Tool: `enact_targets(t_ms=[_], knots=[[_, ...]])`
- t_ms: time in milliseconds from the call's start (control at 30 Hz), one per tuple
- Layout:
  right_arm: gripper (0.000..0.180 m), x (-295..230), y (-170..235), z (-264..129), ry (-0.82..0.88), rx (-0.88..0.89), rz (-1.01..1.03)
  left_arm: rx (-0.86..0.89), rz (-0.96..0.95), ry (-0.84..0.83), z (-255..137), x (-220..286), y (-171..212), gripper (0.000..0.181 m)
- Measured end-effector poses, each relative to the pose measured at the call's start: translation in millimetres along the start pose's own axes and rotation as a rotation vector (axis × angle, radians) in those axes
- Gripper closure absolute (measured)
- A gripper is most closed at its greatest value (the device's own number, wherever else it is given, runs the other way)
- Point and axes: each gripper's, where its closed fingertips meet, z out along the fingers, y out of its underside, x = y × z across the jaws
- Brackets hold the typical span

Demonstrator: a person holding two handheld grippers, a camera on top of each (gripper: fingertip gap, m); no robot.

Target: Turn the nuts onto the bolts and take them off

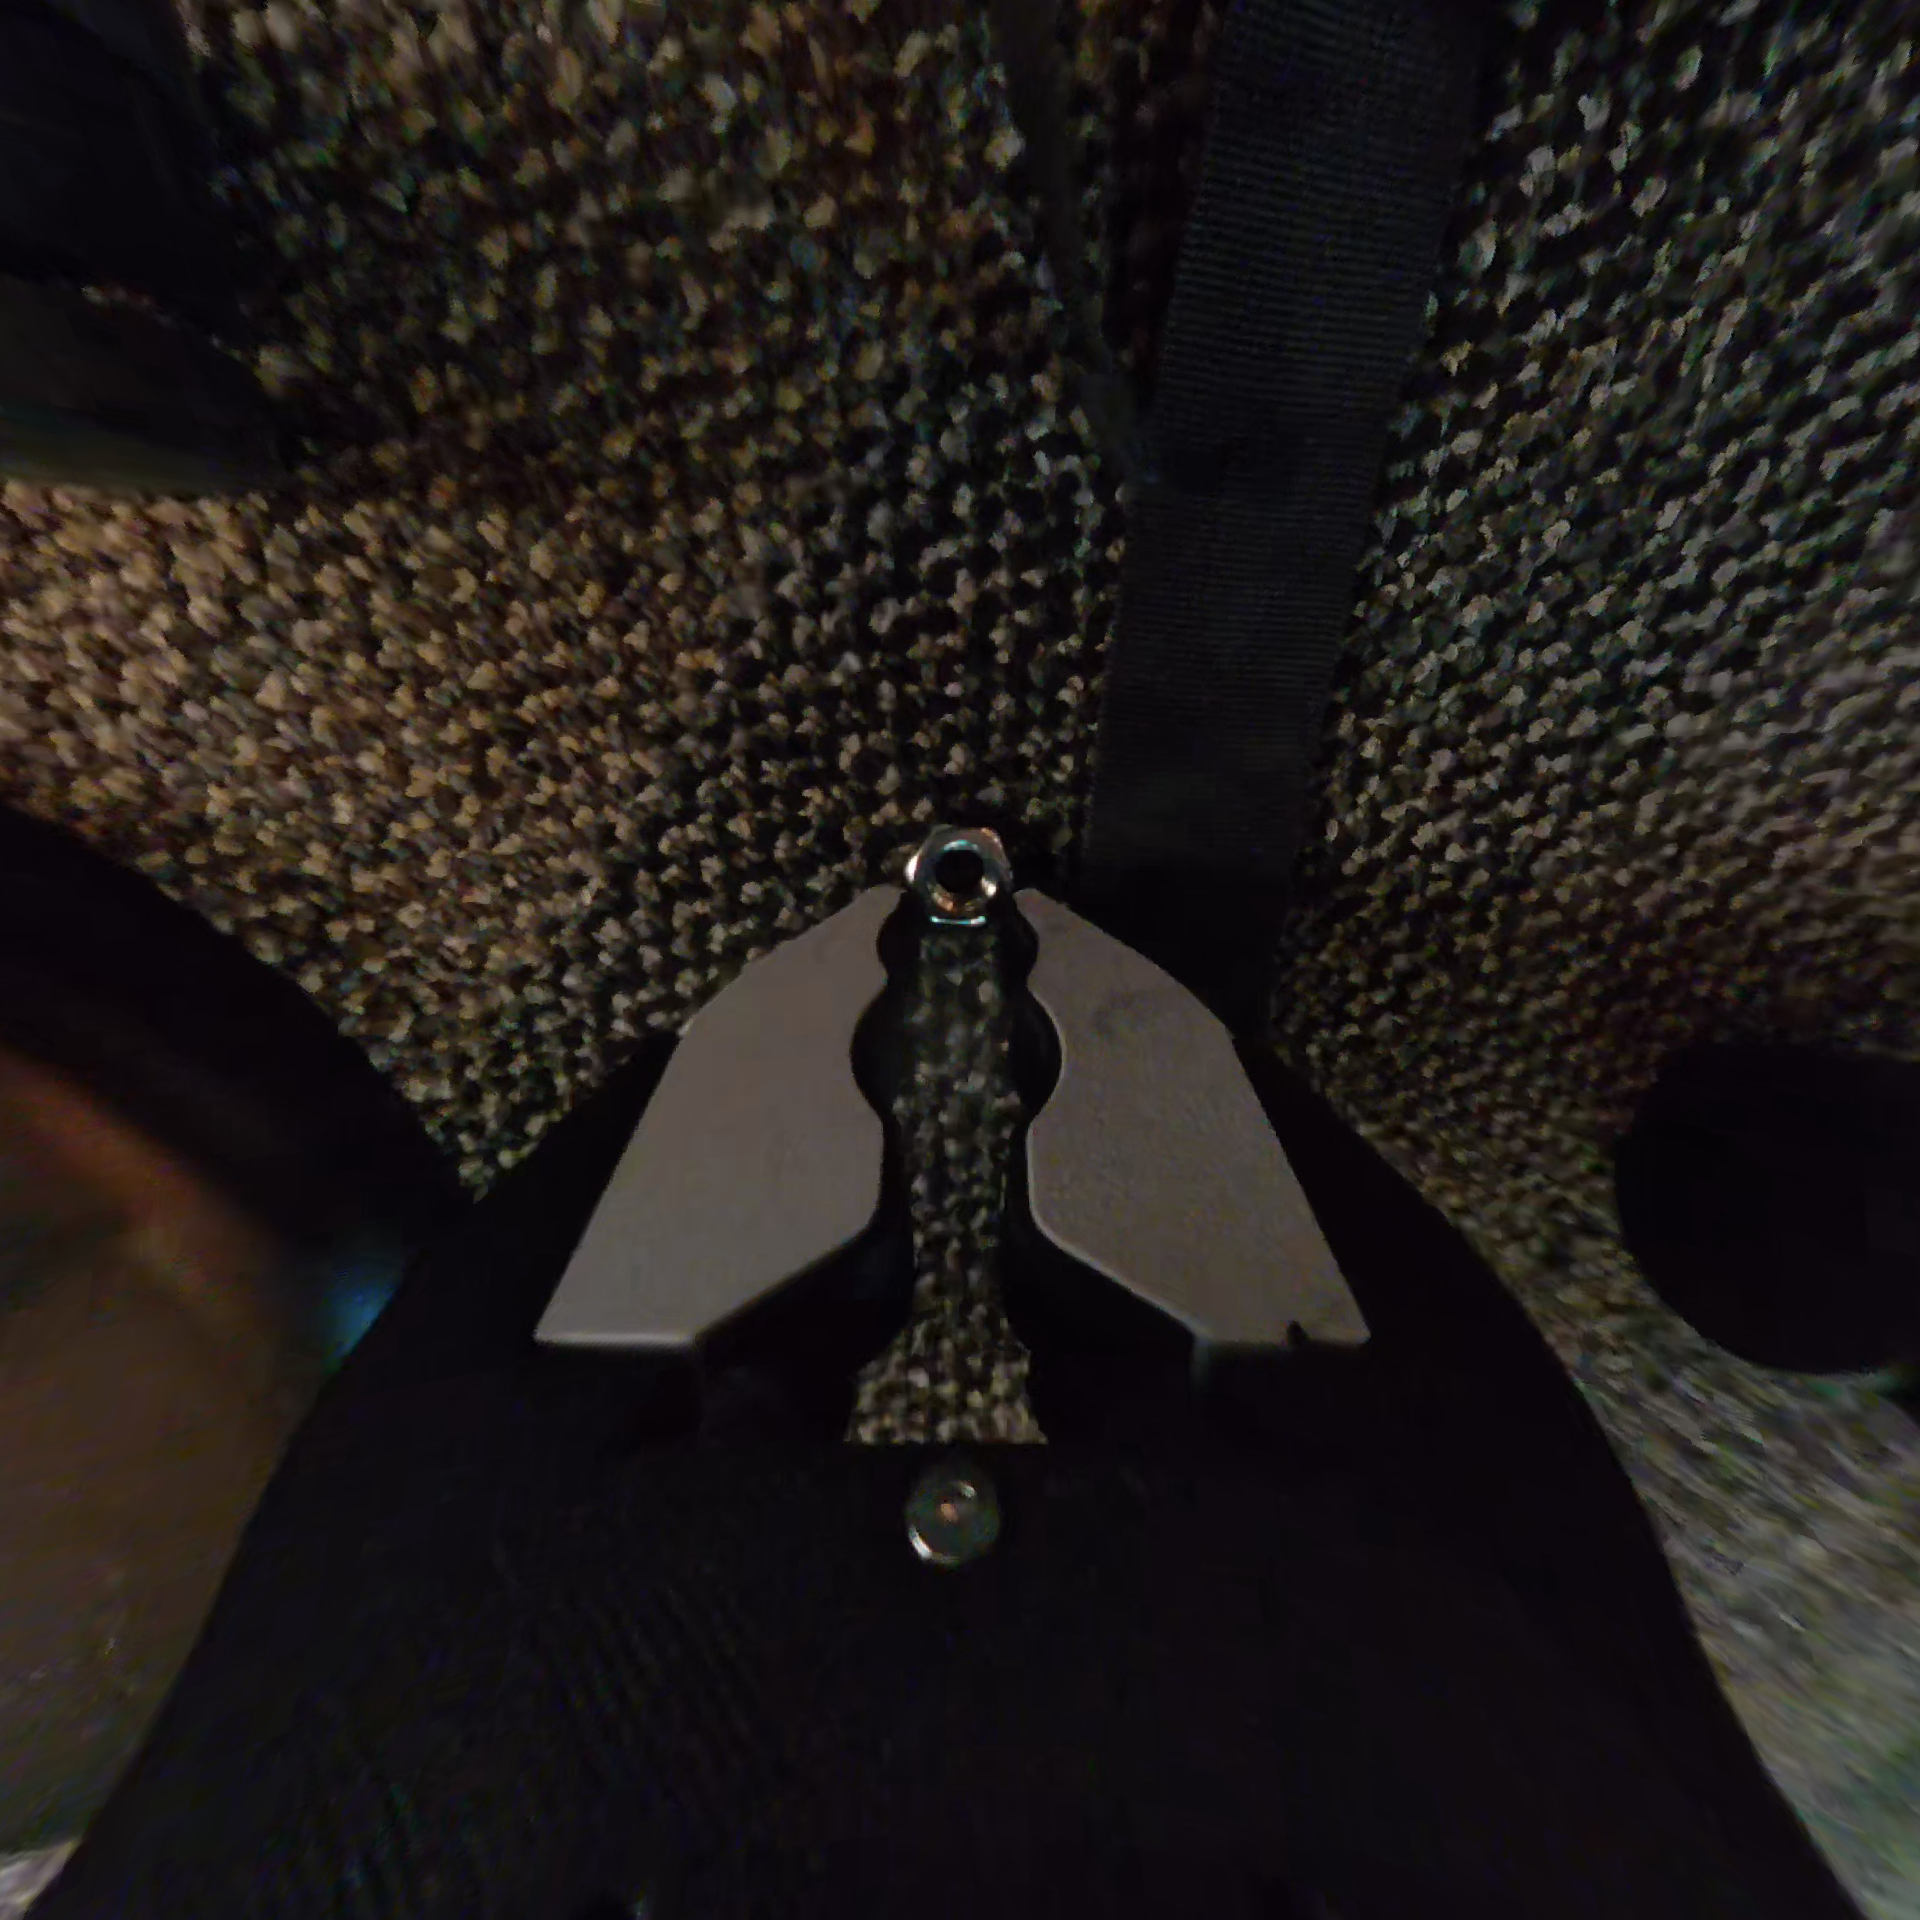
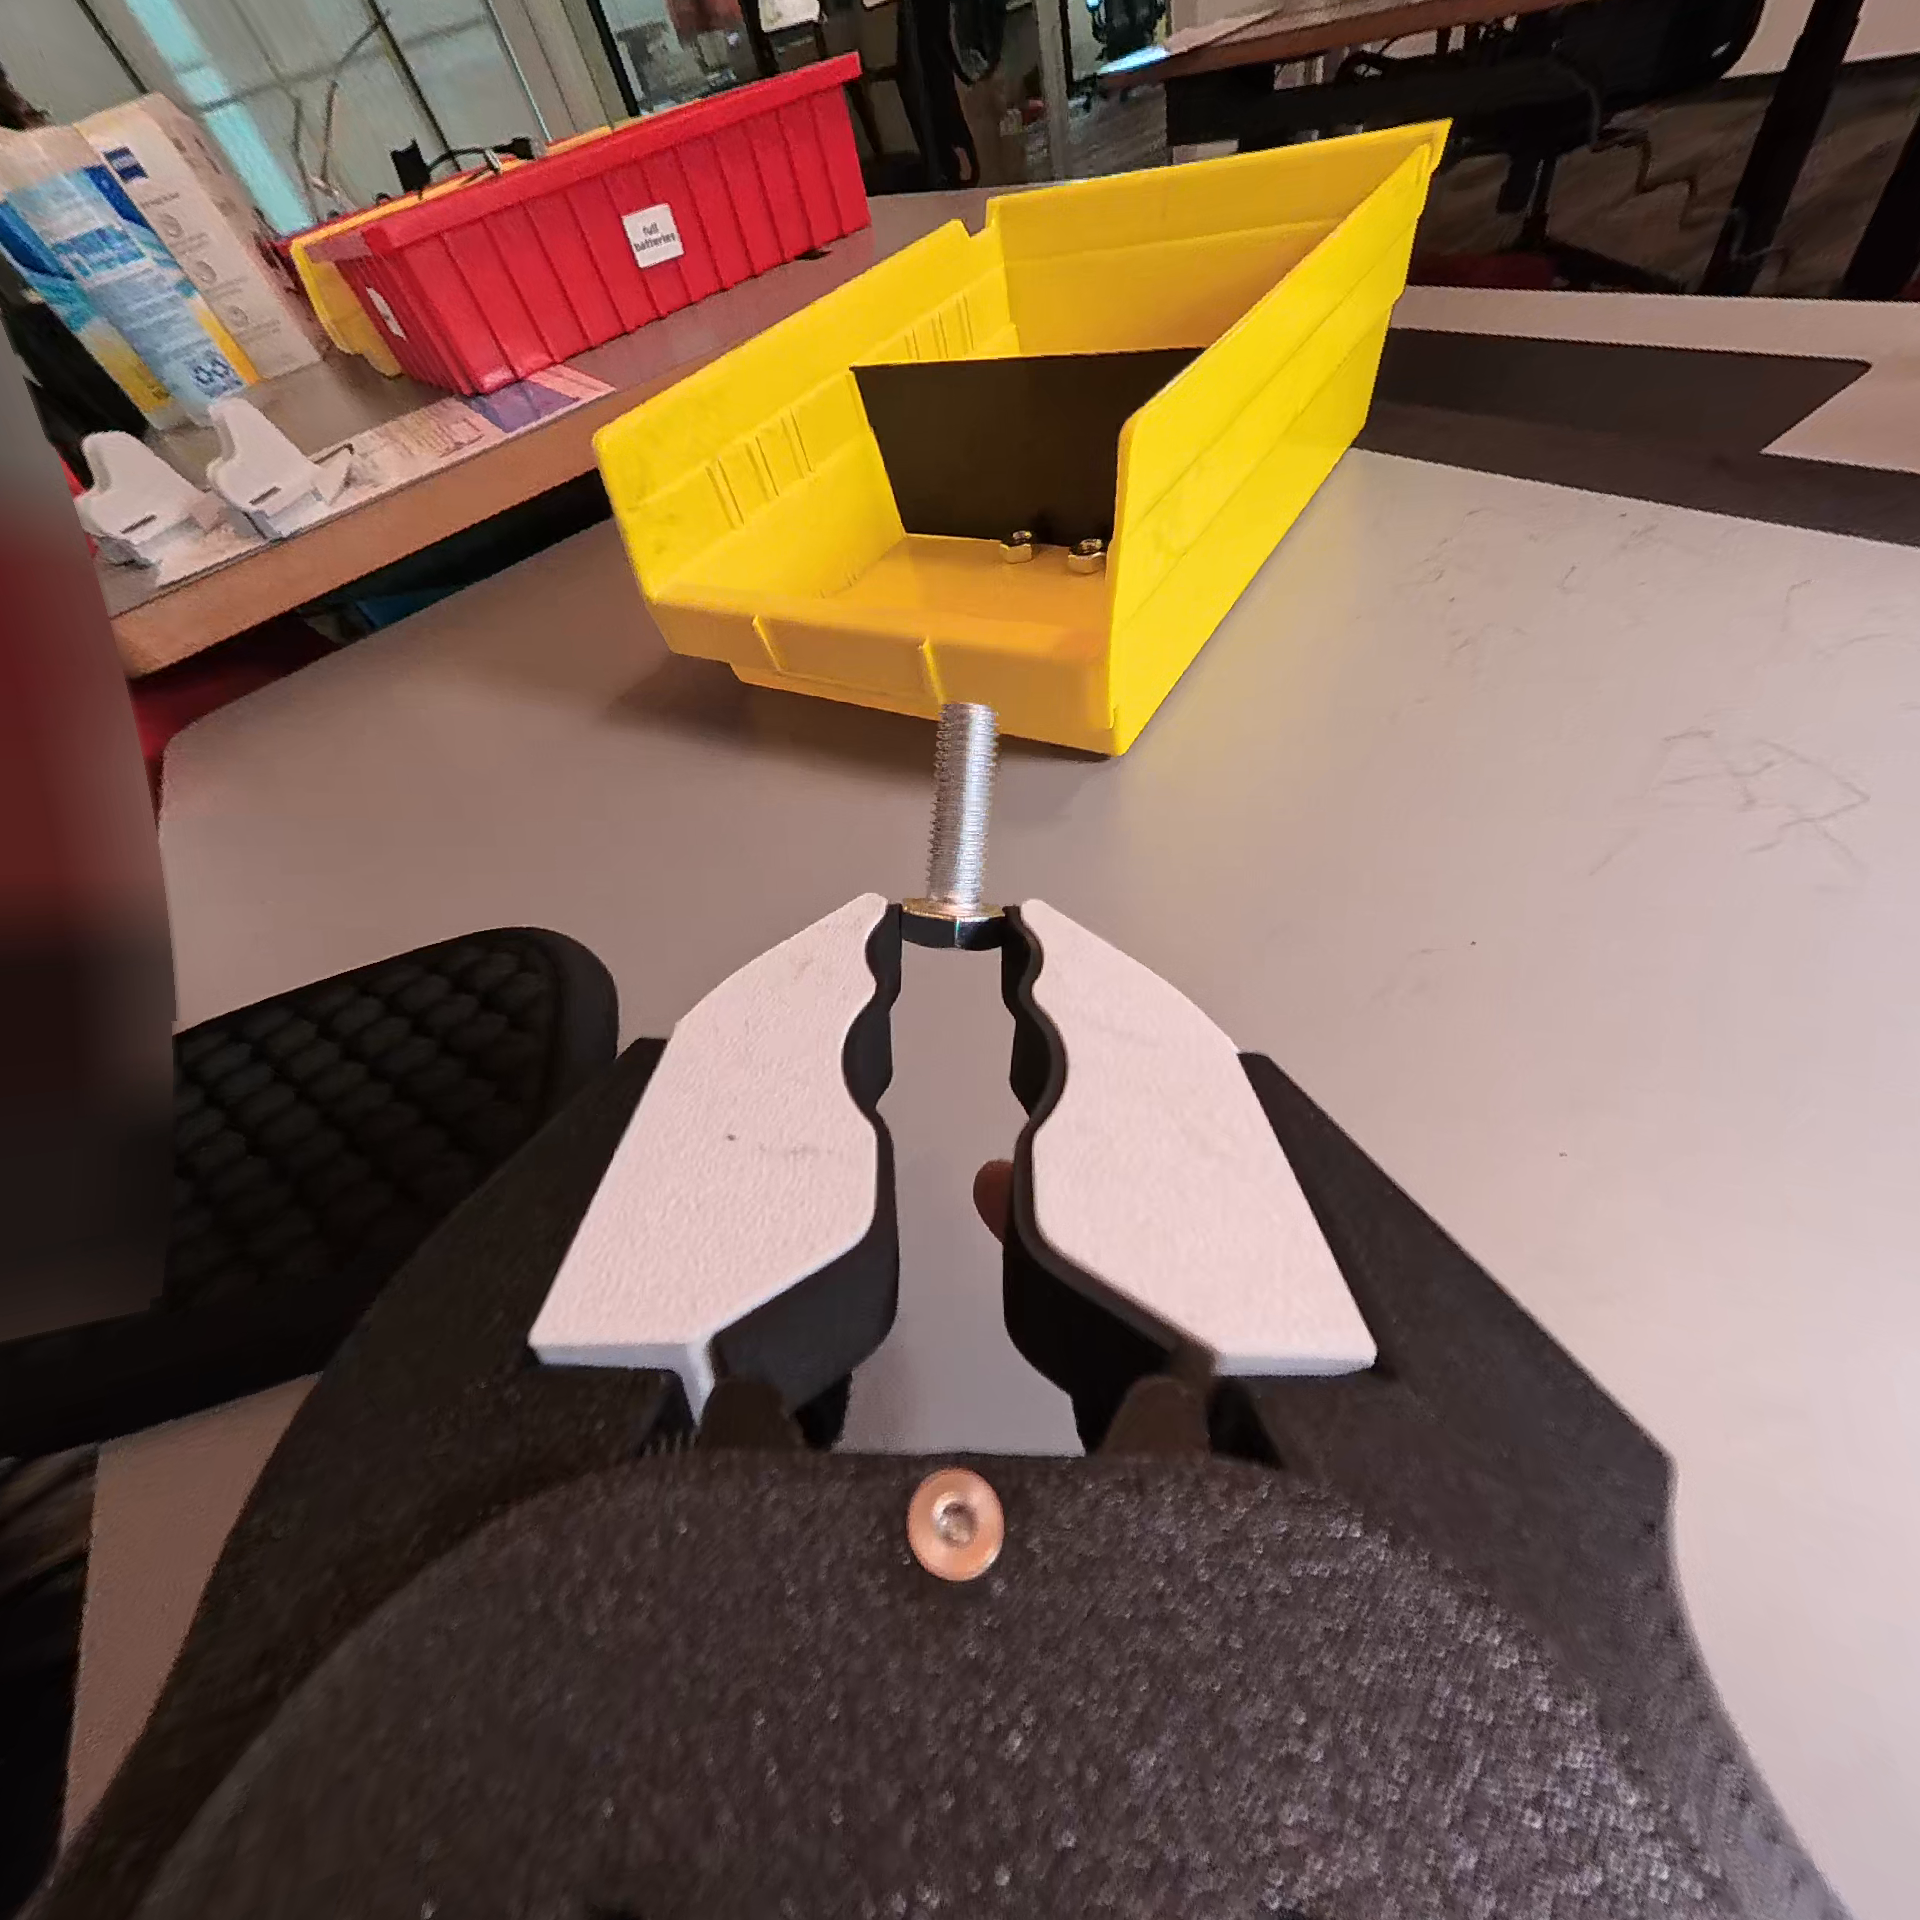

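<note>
Left wrist view: dark and underexposed. The left claw [image 1: 953, 891] is seen closed on a small hex nut [image 1: 953, 878], pinched at the very fingertips with its threaded hole facing the camera. Behind it only a speckled woven fabric [image 1: 623, 623] is made out, crossed by a black strap [image 1: 1268, 468]; what the fabric belongs to cannot be told. A round black shape [image 1: 1777, 1205] is cut off at the right edge, and a blurred brownish area at the lower left is not identifiable. No table is shown in this view.

Right wrist view: well lit. The right claw [image 2: 953, 925] is seen clamped on the hex head of a bolt [image 2: 963, 800], whose threaded shank points forward, away from the camera, above the grey table [image 2: 1455, 831]. Open table surface is shown to the right and ahead of the claw.

A yellow bin [image 2: 1039, 468] is set beyond the bolt tip, with a black divider [image 2: 1018, 436] upright inside. Two small brass-coloured nuts [image 2: 1049, 548] lie in the near compartment, against the divider's foot.

A black mesh chair part [image 2: 364, 1091] is noted at the left table edge. On a separate table farther left: a red bin [image 2: 623, 239], a printed box [image 2: 135, 260], and two white moulded pieces [image 2: 197, 488]. The left margin is blurred.
</note>
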Motion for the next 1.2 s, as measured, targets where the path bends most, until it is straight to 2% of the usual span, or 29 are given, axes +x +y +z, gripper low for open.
enact_targets(t_ms=[133, 267, 400, 600, 733, 833, 933, 1000, 1100, 1200], knots=[[0.162, 0.0, -3.4, -24.5, -0.010, 0.050, 0.016, 0.081, -0.034, 0.025, -40.9, -8.9, -20.1, 0.166], [0.161, 11.7, -23.4, -72.5, 0.005, 0.170, 0.030, 0.220, 0.025, 0.100, -134.7, -5.9, -62.7, 0.167], [0.161, 24.3, -32.7, -122.1, 0.001, 0.303, 0.058, 0.352, 0.152, 0.153, -269.9, 3.8, -101.5, 0.167], [0.162, 50.1, -40.3, -196.3, -0.037, 0.476, 0.086, 0.591, 0.293, 0.160, -499.8, 33.1, -156.4, 0.166], [0.162, 67.8, -37.7, -227.0, -0.084, 0.473, 0.040, 0.725, 0.457, 0.159, -637.0, 93.6, -181.5, 0.167], [0.162, 72.8, -35.6, -234.4, -0.161, 0.440, 0.027, 0.753, 0.630, 0.240, -713.7, 167.5, -194.6, 0.167], [0.162, 70.3, -38.8, -232.1, -0.247, 0.414, 0.017, 0.734, 0.836, 0.359, -760.9, 257.9, -204.7, 0.166], [0.162, 64.7, -42.5, -227.1, -0.300, 0.397, -0.007, 0.694, 0.983, 0.459, -772.4, 323.1, -207.2, 0.167], [0.161, 59.0, -43.6, -213.7, -0.352, 0.373, -0.023, 0.564, 1.195, 0.610, -754.8, 416.0, -203.6, 0.168], [0.161, 60.0, -37.2, -196.3, -0.365, 0.341, -0.014, 0.411, 1.417, 0.701, -713.0, 490.7, -194.0, 0.168]])
